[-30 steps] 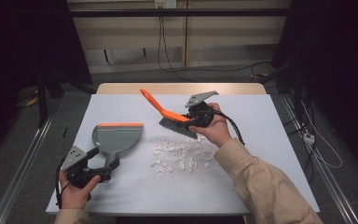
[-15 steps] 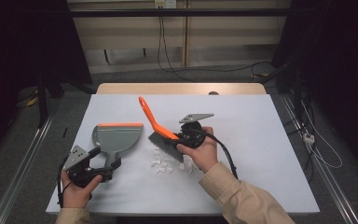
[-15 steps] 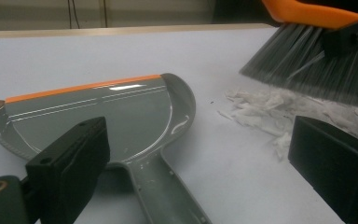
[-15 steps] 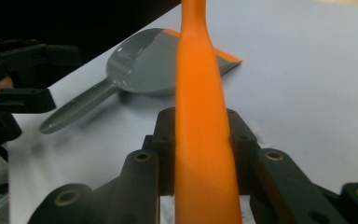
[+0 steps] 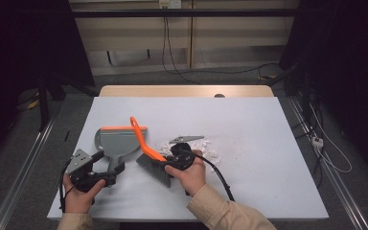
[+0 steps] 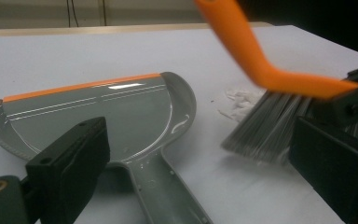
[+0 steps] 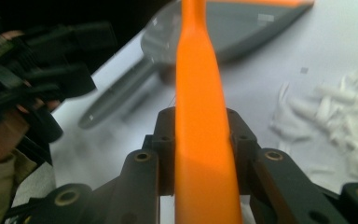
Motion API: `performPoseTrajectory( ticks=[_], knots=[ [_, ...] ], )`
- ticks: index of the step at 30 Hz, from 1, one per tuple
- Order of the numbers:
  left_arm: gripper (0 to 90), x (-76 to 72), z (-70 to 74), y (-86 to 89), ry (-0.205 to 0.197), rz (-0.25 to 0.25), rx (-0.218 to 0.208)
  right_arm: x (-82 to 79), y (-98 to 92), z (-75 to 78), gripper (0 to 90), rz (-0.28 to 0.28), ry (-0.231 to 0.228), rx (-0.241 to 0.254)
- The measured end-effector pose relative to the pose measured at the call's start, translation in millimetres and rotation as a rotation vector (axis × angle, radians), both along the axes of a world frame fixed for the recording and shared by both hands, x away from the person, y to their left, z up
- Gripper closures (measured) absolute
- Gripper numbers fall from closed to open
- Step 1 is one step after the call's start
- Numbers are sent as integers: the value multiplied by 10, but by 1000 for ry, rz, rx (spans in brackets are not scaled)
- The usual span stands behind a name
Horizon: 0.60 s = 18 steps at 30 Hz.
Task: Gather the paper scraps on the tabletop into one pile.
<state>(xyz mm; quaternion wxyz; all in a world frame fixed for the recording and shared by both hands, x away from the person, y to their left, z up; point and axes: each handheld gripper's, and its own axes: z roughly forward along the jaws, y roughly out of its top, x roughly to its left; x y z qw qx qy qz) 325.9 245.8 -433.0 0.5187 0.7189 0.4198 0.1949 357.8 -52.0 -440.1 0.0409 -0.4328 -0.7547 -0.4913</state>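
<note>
Right fingers clamped on brush handle, bristles angled to push white scraps panward; left fingers spread astride dustpan handle, steadying.

High view: fixed above person's side, facing forward and down over whole bench. Left tongs view: low, close, looking across bench. Right tongs view: very close, along orange brush. All three share grey dustpan and brush.
</note>
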Motion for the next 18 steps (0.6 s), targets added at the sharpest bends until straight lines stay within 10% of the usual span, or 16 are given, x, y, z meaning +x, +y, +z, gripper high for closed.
performPoseTrajectory(
  ticks=[11,18],
  knots=[
    [51,2,12,-2,-3,-2,9,260,-515,-9,713,-136,-56,-148],
    [51,14,14,-29,-5,-5,4,338,-669,167,713,-192,-94,-99]
  ],
)
